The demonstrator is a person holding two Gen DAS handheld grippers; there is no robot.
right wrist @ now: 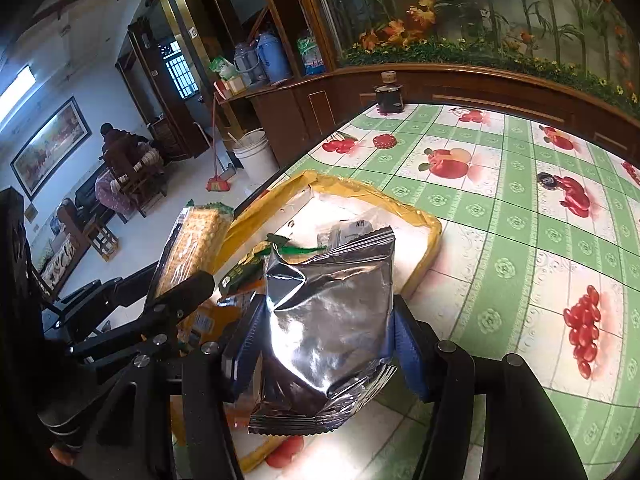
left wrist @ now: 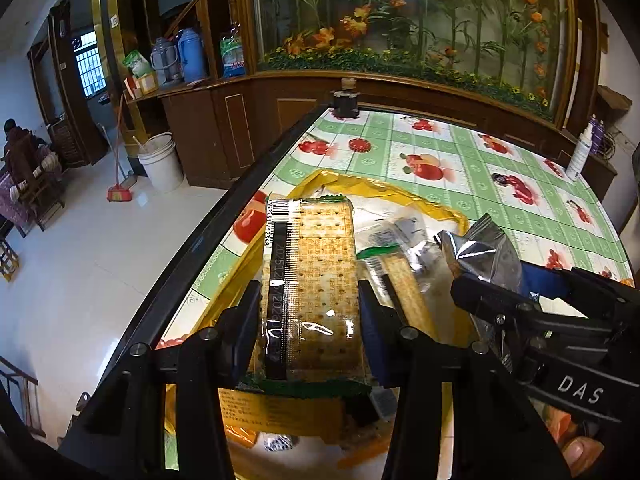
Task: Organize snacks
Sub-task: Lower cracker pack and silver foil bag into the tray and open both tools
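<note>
My left gripper is shut on a clear-wrapped cracker pack and holds it above a yellow-rimmed box of snacks on the table. The pack also shows at the left of the right wrist view. My right gripper is shut on a silver foil snack bag, held over the near right part of the same box. The bag and right gripper show at the right of the left wrist view. Several other packets lie inside the box.
The table has a green and white fruit-print cloth. A dark bottle stands at its far edge, a white bottle at the far right. The table's left edge drops to a tiled floor with a white bucket.
</note>
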